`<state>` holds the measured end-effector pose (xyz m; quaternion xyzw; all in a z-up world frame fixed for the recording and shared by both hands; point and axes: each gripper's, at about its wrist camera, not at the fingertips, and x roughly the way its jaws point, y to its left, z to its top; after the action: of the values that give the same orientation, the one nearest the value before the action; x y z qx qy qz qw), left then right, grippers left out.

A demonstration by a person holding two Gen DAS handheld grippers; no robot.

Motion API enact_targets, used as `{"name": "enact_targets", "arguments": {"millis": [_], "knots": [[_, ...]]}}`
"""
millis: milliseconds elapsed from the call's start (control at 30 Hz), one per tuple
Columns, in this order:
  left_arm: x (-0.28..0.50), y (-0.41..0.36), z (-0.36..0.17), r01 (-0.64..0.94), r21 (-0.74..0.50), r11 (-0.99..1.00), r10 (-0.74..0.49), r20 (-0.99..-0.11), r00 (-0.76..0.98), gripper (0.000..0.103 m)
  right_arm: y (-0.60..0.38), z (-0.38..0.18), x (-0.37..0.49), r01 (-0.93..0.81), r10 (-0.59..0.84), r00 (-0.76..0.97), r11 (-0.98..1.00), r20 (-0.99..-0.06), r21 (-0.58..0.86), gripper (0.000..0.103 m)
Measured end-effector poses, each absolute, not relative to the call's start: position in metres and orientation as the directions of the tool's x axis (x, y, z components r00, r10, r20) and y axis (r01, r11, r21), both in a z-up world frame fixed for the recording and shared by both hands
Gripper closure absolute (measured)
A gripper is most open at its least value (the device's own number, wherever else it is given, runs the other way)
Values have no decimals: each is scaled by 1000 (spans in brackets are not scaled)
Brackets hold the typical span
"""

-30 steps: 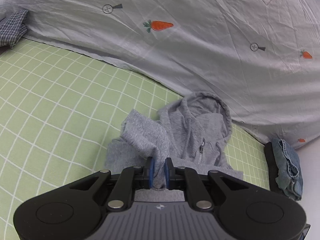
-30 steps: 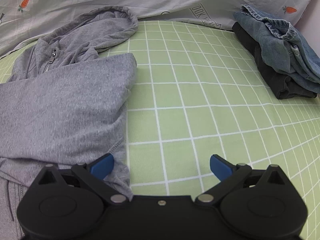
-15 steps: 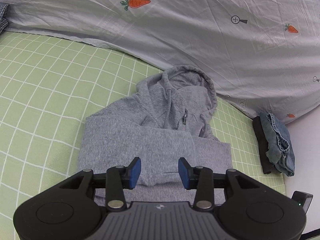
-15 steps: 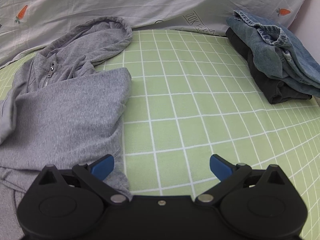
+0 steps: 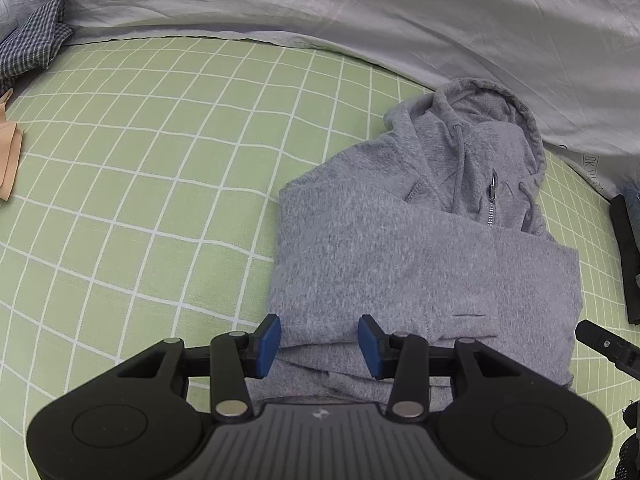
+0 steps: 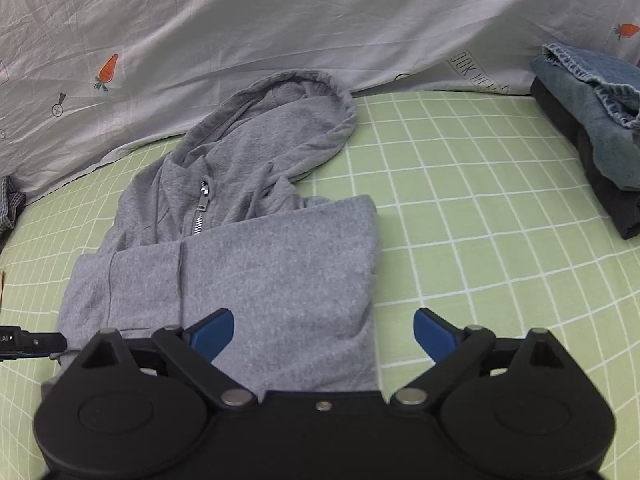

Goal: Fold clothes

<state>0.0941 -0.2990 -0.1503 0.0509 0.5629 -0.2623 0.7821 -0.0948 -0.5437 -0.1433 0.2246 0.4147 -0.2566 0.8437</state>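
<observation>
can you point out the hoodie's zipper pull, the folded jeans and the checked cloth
zipper pull [image 6: 204, 191]: right wrist view, on the metal tab at the hoodie's collar
folded jeans [image 6: 588, 92]: right wrist view, on the blue denim atop the dark garment
checked cloth [image 5: 30, 46]: left wrist view, on its crumpled middle at the far left

Both tongs point steeply downward. The left tongs [image 5: 319, 340] have their blue pads [image 5: 267, 338] part-way apart, gripping nothing. The right tongs [image 6: 324, 330] stand wide, blue pads [image 6: 434, 330] far apart and closing a little, with nothing pressed between them. Each tongs' black tip shows at the edge of the other's view.
</observation>
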Motion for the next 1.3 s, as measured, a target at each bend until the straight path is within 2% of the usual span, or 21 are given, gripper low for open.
{"name": "enact_targets", "arguments": {"millis": [67, 133, 300, 467, 533, 600, 667, 733, 933, 1300], "knots": [[94, -301, -152, 472, -206, 857, -344, -911, 227, 58, -537, -148, -82, 584, -195, 545, 786, -815, 203, 13], [93, -304, -154, 476, -197, 857, -335, -915, 224, 56, -531, -152, -69, 548, -154, 561, 806, -813, 226, 28], [91, -309, -161, 488, -183, 853, -321, -922, 215, 54, -517, -157, -40, 453, -57, 601, 846, -797, 281, 48], [89, -313, -165, 499, -173, 849, -314, -926, 212, 53, -503, -169, -16, 365, 54, 602, 868, -797, 335, 59], [89, -314, -166, 498, -176, 849, -315, -925, 211, 52, -499, -175, -11, 363, 68, 591, 868, -804, 340, 70], [89, -314, -166, 499, -177, 848, -317, -925, 210, 51, -497, -178, -10, 374, 54, 586, 867, -808, 329, 72], [89, -314, -166, 500, -177, 847, -318, -925, 210, 50, -497, -179, -13, 384, 42, 594, 863, -804, 328, 79], [89, -315, -167, 501, -175, 847, -316, -925, 211, 50, -501, -178, -17, 394, 27, 598, 860, -801, 323, 99], [87, -316, -162, 502, -162, 850, -305, -927, 218, 50, -510, -157, -41, 383, 23, 682, 840, -731, 384, 101], [76, -314, -145, 509, -153, 847, -316, -915, 251, 50, -505, -126, -75, 386, -105, 711, 885, -696, 261, 101]]}}
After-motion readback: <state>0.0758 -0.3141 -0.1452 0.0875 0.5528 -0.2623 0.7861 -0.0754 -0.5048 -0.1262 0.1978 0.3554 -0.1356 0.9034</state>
